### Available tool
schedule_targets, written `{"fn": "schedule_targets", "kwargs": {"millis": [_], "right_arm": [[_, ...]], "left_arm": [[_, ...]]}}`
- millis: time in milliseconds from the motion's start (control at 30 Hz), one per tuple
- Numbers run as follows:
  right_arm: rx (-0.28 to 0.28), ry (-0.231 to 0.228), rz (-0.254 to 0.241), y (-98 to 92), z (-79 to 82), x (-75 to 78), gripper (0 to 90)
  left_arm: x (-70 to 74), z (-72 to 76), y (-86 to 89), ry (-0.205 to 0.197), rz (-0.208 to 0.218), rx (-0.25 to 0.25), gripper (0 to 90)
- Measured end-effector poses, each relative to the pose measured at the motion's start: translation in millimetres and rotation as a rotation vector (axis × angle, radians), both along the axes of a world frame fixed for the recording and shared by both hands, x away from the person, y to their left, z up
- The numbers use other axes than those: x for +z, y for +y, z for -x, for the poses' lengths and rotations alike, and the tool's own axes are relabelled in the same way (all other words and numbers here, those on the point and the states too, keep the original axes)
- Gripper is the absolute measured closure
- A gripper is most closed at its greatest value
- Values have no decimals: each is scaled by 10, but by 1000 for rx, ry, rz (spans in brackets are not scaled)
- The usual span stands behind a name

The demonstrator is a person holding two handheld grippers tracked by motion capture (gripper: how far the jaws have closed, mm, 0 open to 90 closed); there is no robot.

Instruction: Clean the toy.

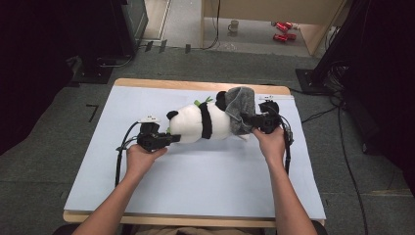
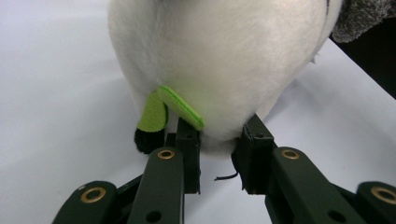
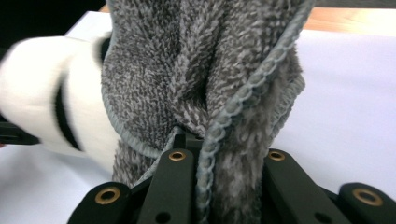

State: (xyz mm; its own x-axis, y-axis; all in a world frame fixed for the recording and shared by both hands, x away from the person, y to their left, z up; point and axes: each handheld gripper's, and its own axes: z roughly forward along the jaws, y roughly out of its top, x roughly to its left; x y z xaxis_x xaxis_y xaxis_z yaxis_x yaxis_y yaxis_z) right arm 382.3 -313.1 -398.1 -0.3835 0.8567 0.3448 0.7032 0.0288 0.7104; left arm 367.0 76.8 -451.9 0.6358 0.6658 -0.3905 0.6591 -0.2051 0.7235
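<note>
A: How do the left tongs (image 1: 172, 138) stand?

B: Narrowed onto the white end of the plush panda (image 1: 201, 122). In the left gripper view the fur bulges between the two black jaws, and a green felt piece (image 2: 180, 106) hangs just over the left jaw.

A: And the right tongs (image 1: 250, 120)?

B: Clamped on the grey towel (image 1: 240, 113). In the right gripper view the cloth is bunched between the jaws, its stitched hem running down the middle.

A: Where does the towel sit on the toy?

B: Draped over the panda's end nearest the right tongs, rising above them. The panda lies on its side between the two pairs of tongs, stretched from one to the other.

A: Any room to move?

B: The white desk (image 1: 195, 181) lies bare on the near side of both tongs, toward the person. Beyond the right tongs the far wooden edge (image 1: 166, 84) is near, and the desk's right edge is not far off. The left tongs have open sheet to their outer side
</note>
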Motion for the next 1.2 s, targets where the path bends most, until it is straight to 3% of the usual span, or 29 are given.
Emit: {"fn": "schedule_targets", "kwargs": {"millis": [100, 233, 300, 400, 500, 533, 567, 667, 733, 933, 1000, 1067, 1133, 1200], "right_arm": [[-9, 15, 9, -46, -30, -96, 813], [56, 62, -52, 21, -99, -260, 812], [74, 62, -65, 58, -108, -272, 817], [115, 55, -52, 103, -87, -222, 825], [151, 42, -66, 90, -26, -118, 824], [157, 38, -80, 83, 4, -79, 824], [164, 34, -90, 76, 52, -25, 823], [168, 24, -86, 75, 157, 95, 823], [174, 9, -110, 87, 212, 191, 822], [247, -45, -109, 398, 302, 382, 820], [268, -42, -75, 541, 290, 342, 819], [262, -49, -9, 639, 251, 258, 819], [253, -63, -8, 655, 217, 218, 820], [244, -85, 30, 665, 195, 213, 821]], "left_arm": [[-28, -27, 22, 9, 6, -5, 741], [-62, -67, 53, 23, 31, -25, 744], [-59, -67, 56, 24, 40, -37, 752], [-21, -45, 48, 19, 46, -78, 763], [58, -12, 84, 48, 90, -122, 768], [99, 6, 104, 76, 105, -161, 768], [139, 35, 109, 78, 95, -178, 767], [223, 98, 93, 73, 59, -163, 763], [219, 101, 82, 77, 62, -143, 760], [158, 109, 29, 20, 43, -115, 743], [149, 112, 37, 3, 41, -106, 731], [133, 117, 46, -17, 24, -94, 711], [116, 115, 67, -28, 34, -85, 662], [116, 118, 83, -61, 36, -90, 587]]}}
